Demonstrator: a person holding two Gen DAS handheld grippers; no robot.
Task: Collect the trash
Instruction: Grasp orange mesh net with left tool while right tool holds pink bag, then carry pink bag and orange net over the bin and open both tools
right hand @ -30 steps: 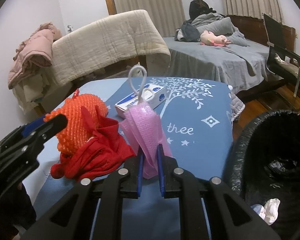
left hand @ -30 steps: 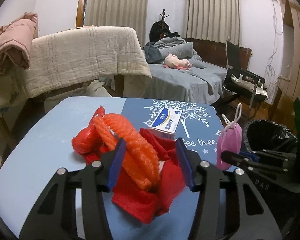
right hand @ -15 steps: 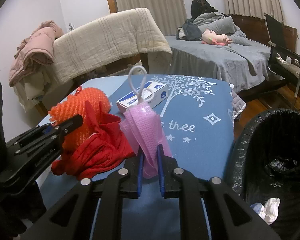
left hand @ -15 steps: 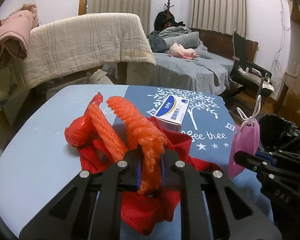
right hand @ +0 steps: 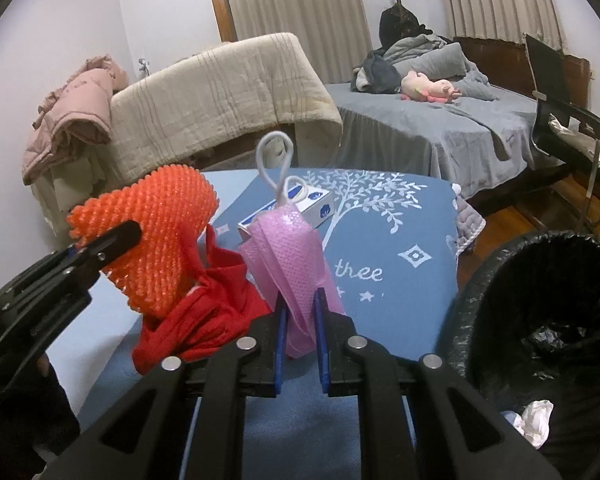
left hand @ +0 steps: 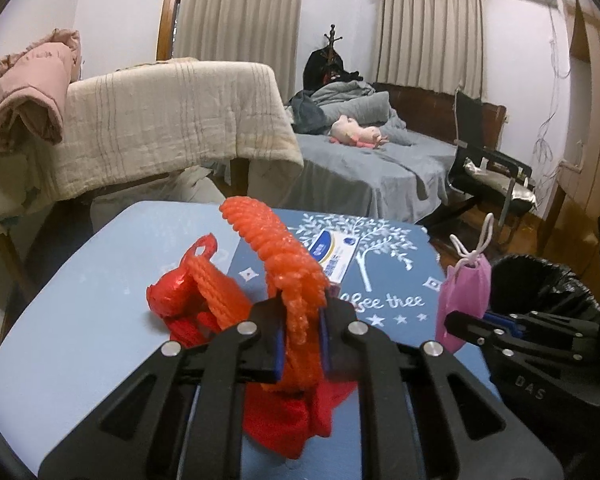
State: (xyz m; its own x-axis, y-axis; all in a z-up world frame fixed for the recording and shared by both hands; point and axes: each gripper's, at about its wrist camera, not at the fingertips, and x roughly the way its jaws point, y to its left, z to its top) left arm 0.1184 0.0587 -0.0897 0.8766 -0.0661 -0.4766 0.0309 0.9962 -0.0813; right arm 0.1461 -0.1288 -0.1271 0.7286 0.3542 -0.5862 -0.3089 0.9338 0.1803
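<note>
Two claws (left hand: 300, 338) (right hand: 298, 330) gripping; box (right hand: 300, 208) (perhaps tissues) behind.

Black skeletal left gripper (left hand: 302, 342) and right gripper (right hand: 299, 342) — silver screws, blue-padded fingers (right hand: 279, 344).

Left gripper (left hand: 300, 340) clamps orange foam net (left hand: 284, 264).

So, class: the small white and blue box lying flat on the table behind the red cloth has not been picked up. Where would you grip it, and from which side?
Grip the box across its narrow width, coming down from above. It lies flat, its long sides are exposed, and the orange net and pink mask crowd its near end.
</note>
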